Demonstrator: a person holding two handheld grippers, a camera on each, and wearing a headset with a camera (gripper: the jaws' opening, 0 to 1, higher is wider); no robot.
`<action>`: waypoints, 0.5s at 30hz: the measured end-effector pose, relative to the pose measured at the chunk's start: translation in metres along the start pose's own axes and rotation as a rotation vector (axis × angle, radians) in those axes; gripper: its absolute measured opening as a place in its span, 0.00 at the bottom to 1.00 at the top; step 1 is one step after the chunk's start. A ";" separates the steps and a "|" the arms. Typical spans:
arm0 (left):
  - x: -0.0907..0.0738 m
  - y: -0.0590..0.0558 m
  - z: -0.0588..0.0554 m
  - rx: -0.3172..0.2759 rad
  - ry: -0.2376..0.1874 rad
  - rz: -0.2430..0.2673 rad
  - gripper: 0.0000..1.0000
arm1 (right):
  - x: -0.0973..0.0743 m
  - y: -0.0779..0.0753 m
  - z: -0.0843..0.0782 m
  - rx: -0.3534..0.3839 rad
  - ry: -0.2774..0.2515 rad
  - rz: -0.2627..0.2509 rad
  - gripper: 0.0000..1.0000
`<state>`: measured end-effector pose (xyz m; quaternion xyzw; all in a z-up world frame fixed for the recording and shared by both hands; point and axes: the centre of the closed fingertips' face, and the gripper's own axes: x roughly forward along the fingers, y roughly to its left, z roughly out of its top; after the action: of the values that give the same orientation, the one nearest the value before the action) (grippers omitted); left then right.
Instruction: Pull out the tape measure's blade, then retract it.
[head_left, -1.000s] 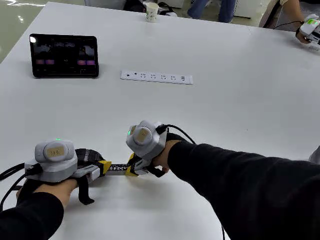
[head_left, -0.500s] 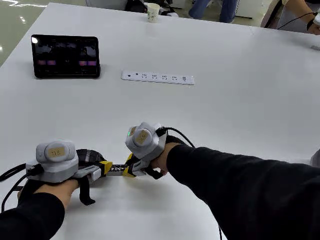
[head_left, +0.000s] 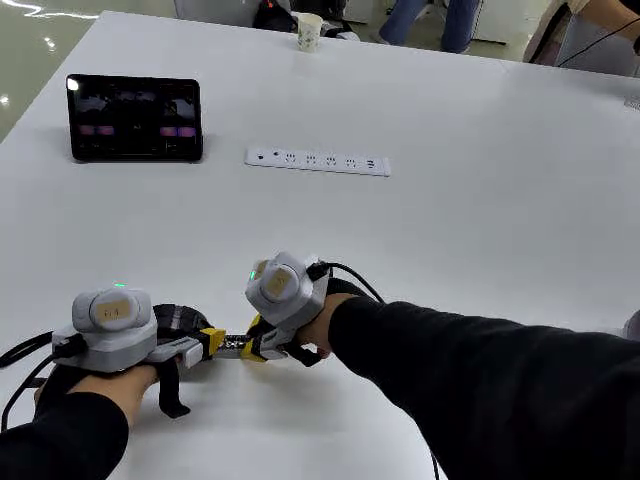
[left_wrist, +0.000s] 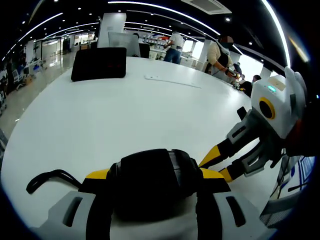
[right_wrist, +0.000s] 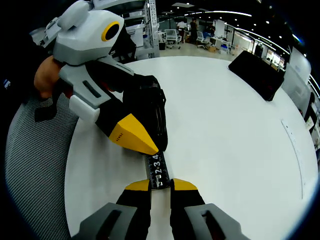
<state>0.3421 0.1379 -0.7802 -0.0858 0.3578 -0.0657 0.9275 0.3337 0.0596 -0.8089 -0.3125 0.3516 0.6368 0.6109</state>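
Note:
A black tape measure (left_wrist: 152, 177) rests on the white table (head_left: 450, 200), clamped between the yellow-tipped fingers of my left gripper (head_left: 205, 338), which is shut on its case (right_wrist: 147, 112). A short stretch of black blade (right_wrist: 156, 171) with white numbers sticks out toward the right. My right gripper (right_wrist: 160, 186) is shut on the blade's end, close to the case. In the head view the blade (head_left: 231, 343) bridges a small gap to my right gripper (head_left: 252, 347). My right gripper (left_wrist: 220, 162) enters the left gripper view from the right.
A dark tablet (head_left: 135, 118) stands at the far left and a white power strip (head_left: 317, 161) lies mid-table. A paper cup (head_left: 309, 31) sits at the far edge. A grey mesh chair (right_wrist: 30, 170) is beside the table. People stand beyond the far side.
My right gripper has slid left toward the case, so less blade shows between the two grippers. The left gripper holds still. The head camera has tilted slightly.

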 end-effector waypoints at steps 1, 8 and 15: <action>0.000 0.000 0.000 0.000 0.001 0.000 0.63 | 0.000 0.000 0.001 -0.002 -0.001 0.001 0.11; 0.000 0.000 0.000 0.001 0.001 -0.001 0.63 | 0.003 0.000 0.005 0.004 -0.005 0.000 0.11; 0.001 0.001 0.001 0.000 -0.001 -0.001 0.63 | 0.005 0.000 0.007 0.008 -0.010 0.003 0.11</action>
<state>0.3431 0.1388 -0.7802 -0.0861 0.3573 -0.0661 0.9277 0.3335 0.0681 -0.8089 -0.3063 0.3516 0.6377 0.6131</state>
